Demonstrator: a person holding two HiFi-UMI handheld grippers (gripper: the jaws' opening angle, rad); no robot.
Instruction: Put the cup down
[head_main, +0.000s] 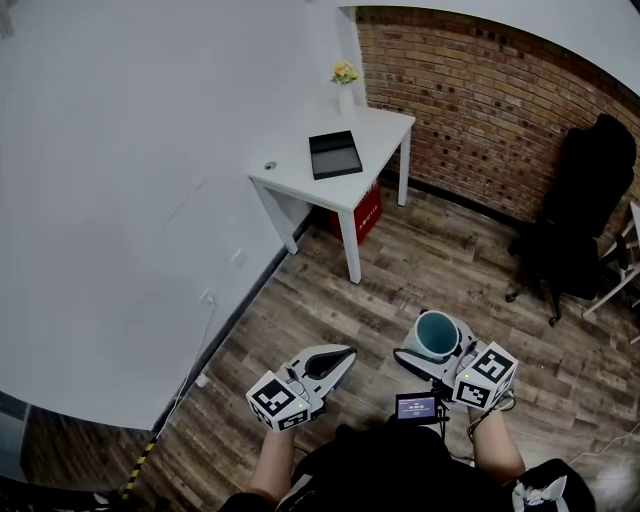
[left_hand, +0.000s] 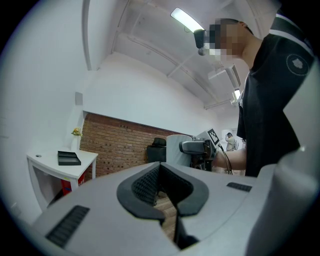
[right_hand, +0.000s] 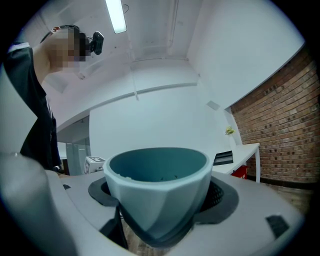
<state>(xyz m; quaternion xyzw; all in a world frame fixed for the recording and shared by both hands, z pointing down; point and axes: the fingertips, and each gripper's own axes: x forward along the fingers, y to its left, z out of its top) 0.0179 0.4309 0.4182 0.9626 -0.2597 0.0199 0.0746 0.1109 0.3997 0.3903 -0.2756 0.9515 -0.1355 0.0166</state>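
One cup (head_main: 436, 332), rim up, prob. to land flat on worktop (head_main: 372, 150) at 11 o'clock, gripped by right tongs (head_main: 431, 350); left tongs (head_main: 338, 358) clenched, empty.

The cup (head_main: 436, 335) is showing a smooth, matt teal surface. The right tool (right_hand: 159, 212) and left tool (left_hand: 160, 181) are looking like smooth grey plastic, their pads (right_hand: 222, 195) ribbed, matt black. The floor (head_main: 400, 290) is showing worn wood planks, the wall (head_main: 470, 110) rough brick, the desk (head_main: 378, 150) smooth matt white.

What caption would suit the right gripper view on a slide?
Right gripper holding a teal cup upright, white table and brick wall beyond.
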